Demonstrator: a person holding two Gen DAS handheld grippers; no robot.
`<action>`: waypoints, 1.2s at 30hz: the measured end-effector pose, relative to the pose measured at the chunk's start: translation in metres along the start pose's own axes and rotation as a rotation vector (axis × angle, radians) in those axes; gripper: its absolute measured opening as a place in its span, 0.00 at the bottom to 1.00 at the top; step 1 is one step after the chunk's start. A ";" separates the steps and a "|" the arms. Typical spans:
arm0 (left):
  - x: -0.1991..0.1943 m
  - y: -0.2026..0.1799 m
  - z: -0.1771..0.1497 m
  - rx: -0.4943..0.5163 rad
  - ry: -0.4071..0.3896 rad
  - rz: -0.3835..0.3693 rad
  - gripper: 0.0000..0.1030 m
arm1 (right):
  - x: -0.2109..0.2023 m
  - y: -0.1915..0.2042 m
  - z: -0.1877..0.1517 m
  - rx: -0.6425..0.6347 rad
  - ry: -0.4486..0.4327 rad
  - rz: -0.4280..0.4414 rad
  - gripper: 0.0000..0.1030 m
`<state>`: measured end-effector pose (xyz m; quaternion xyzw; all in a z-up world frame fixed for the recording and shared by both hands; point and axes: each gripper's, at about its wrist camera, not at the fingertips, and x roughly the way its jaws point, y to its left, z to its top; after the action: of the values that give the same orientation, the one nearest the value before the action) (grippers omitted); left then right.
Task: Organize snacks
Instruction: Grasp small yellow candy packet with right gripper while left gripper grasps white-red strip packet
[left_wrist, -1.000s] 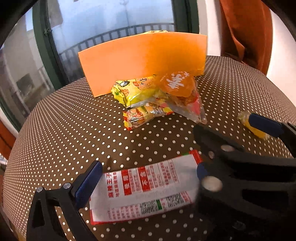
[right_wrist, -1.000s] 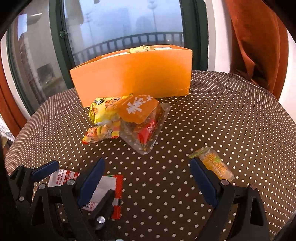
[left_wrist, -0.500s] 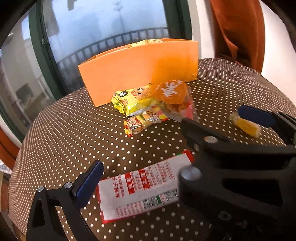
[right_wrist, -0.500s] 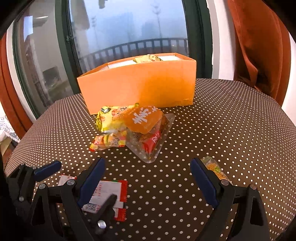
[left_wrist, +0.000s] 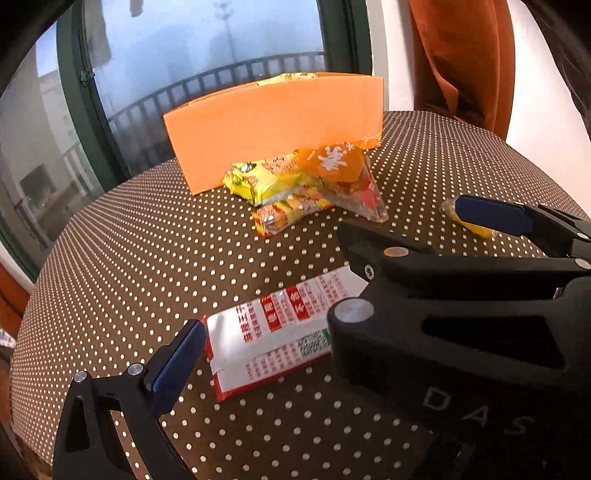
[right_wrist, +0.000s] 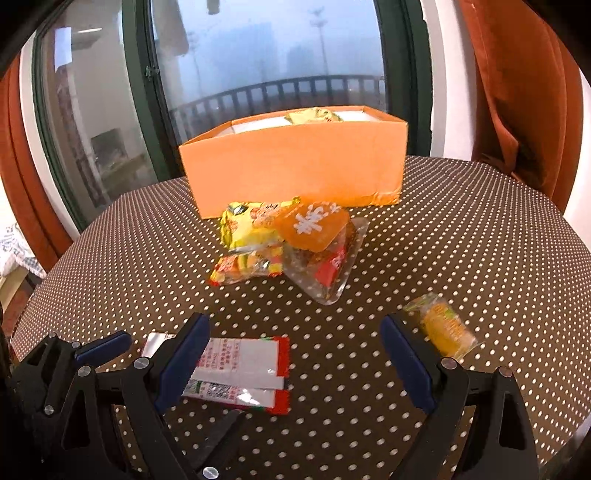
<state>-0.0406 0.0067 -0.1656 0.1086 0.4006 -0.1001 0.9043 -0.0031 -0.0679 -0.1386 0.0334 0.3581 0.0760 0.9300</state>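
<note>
A white and red snack packet (left_wrist: 280, 332) (right_wrist: 236, 365) lies flat on the near part of the dotted table. My left gripper (left_wrist: 291, 362) hangs open over it; only its left finger shows in the left wrist view, because my right gripper (left_wrist: 406, 221) covers the other. My right gripper (right_wrist: 295, 362) is open and holds nothing. A small yellow packet (right_wrist: 443, 328) (left_wrist: 476, 229) lies just outside its right finger. Further back, a pile of snacks (right_wrist: 288, 240) (left_wrist: 306, 188) leans against an open orange box (right_wrist: 295, 170) (left_wrist: 273, 125).
The round table (right_wrist: 480, 240) has a brown cloth with white dots and drops off at its curved rim. A yellow packet (right_wrist: 314, 116) sticks up inside the box. Behind it are a green-framed window (right_wrist: 144, 110) and rust curtains (right_wrist: 517, 92).
Both grippers have drawn back and risen a little, so the box and pile look farther off. The right gripper's body now covers more of the left wrist view. No packet has moved.
</note>
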 end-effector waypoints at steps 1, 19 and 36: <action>0.002 0.001 -0.001 -0.001 0.008 -0.007 0.98 | 0.000 0.002 -0.001 -0.004 0.005 -0.006 0.92; 0.046 0.007 0.030 -0.092 0.044 0.012 1.00 | 0.023 -0.017 0.002 0.009 0.055 -0.081 0.92; 0.058 -0.025 0.053 -0.157 0.070 -0.030 0.82 | 0.026 -0.080 0.006 0.079 0.056 -0.174 0.92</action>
<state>0.0283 -0.0378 -0.1771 0.0348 0.4401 -0.0779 0.8939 0.0291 -0.1422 -0.1610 0.0366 0.3885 -0.0184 0.9206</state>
